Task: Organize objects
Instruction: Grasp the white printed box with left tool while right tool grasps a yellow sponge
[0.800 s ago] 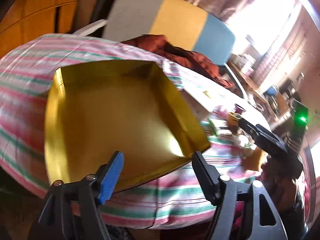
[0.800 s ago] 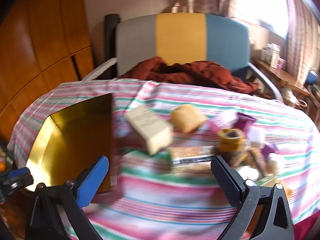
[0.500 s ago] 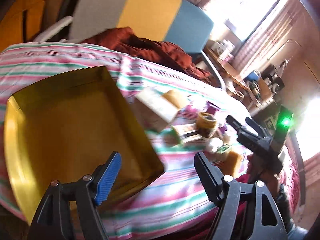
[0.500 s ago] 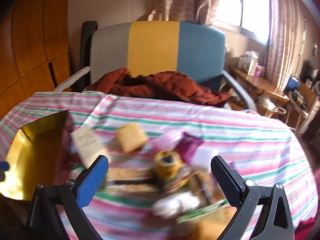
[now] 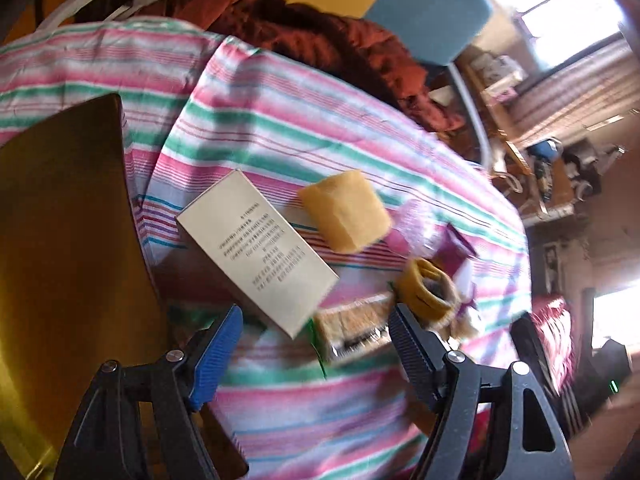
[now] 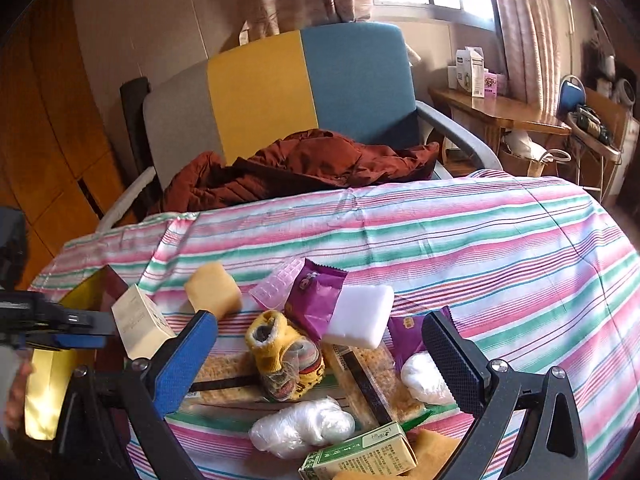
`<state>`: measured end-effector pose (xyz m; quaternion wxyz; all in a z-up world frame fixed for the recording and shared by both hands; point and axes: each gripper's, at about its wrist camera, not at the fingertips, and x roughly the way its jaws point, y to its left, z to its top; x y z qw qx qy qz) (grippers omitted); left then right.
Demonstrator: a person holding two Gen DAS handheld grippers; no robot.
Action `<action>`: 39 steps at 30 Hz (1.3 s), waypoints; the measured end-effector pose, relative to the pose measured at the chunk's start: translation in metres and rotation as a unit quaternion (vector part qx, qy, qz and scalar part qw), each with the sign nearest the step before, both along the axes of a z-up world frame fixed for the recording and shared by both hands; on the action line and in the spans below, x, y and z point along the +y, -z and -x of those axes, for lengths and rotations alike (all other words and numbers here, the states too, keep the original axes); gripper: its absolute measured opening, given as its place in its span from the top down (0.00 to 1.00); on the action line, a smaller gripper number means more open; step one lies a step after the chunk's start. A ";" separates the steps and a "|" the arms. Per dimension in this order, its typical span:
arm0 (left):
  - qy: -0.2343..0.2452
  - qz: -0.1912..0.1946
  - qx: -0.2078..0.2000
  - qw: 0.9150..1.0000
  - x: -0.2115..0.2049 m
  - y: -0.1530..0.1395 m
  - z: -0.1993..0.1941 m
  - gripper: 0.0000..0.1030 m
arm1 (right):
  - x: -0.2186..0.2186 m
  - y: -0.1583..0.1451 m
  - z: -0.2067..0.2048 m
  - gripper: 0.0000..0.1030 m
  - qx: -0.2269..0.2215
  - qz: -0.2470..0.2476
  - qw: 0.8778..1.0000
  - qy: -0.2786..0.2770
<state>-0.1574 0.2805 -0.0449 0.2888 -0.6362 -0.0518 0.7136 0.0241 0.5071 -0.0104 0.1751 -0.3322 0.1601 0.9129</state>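
Both grippers, left gripper (image 5: 316, 340) and right gripper (image 6: 320, 354), hold their jaws spread, pinching nothing. On the striped cloth surface (image 6: 480, 240), the cream printed cardboard box (image 5: 256, 252) lies just right of the shiny gold tray (image 5: 60, 220); a yellow sponge block (image 5: 346, 210) sits near the box's far right.

Both grippers, left (image 5: 314, 344) and right (image 6: 320, 354): black plastic frames, silver screws at finger bases, one blue ribbed pad, one black ribbed pad. Bare fingers (image 6: 16, 396) beside right claw.
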 end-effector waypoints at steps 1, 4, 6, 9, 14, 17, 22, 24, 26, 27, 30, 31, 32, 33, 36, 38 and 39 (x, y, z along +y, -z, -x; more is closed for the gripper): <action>-0.008 0.010 -0.006 1.000 0.002 0.006 0.004 0.26 | 0.001 -0.002 -0.001 0.00 0.005 0.004 1.000 -0.001; -0.018 0.018 -0.018 1.000 0.008 0.015 0.011 0.26 | 0.000 -0.006 -0.005 0.00 0.014 0.008 1.000 -0.005; -0.025 0.030 -0.013 0.999 0.011 0.017 0.013 0.26 | -0.001 -0.008 -0.005 0.00 0.019 0.010 1.000 -0.008; -0.028 0.042 -0.013 0.999 0.018 0.022 0.018 0.26 | 0.000 -0.009 -0.005 0.00 0.022 0.015 1.000 -0.010; -0.048 0.063 -0.024 0.997 0.025 0.028 0.029 0.23 | 0.002 -0.009 -0.007 0.00 0.022 0.021 0.999 -0.009; -0.074 0.054 -0.034 0.995 0.023 0.027 0.037 0.21 | 0.005 -0.007 -0.007 0.00 0.022 0.027 0.999 -0.005; -0.071 0.077 -0.009 0.994 0.030 0.032 0.042 0.27 | 0.005 -0.005 -0.006 0.00 0.018 0.032 0.999 -0.005; -0.054 0.105 0.015 0.993 0.032 0.033 0.041 0.33 | 0.006 -0.005 -0.007 0.00 0.018 0.031 0.999 -0.002; -0.029 0.110 0.038 0.993 0.033 0.032 0.035 0.39 | 0.009 -0.004 -0.008 0.00 0.019 0.031 0.999 0.007; -0.017 0.108 0.048 0.993 0.033 0.031 0.032 0.42 | 0.014 -0.004 -0.009 0.00 0.018 0.036 0.999 0.015; 0.005 0.095 0.062 0.994 0.030 0.028 0.024 0.48 | 0.032 -0.002 -0.017 0.00 0.023 0.061 0.997 0.046; 0.010 0.088 0.070 0.994 0.029 0.025 0.020 0.49 | 0.039 -0.001 -0.020 0.00 0.025 0.072 0.995 0.057; 0.022 0.076 0.088 0.993 0.029 0.020 0.014 0.49 | 0.046 0.001 -0.023 0.00 0.026 0.086 0.994 0.068; 0.036 0.068 0.106 0.991 0.029 0.014 0.006 0.49 | 0.053 0.003 -0.026 0.00 0.027 0.102 0.991 0.080; 0.060 0.036 0.131 0.989 0.023 -0.001 -0.015 0.49 | 0.069 0.012 -0.032 0.00 0.024 0.142 0.984 0.105; 0.079 0.021 0.161 0.983 0.016 -0.014 -0.033 0.49 | 0.074 0.016 -0.032 0.00 0.018 0.151 0.982 0.112; 0.086 0.017 0.171 0.981 0.012 -0.019 -0.040 0.49 | 0.074 0.018 -0.031 0.00 0.013 0.151 0.982 0.113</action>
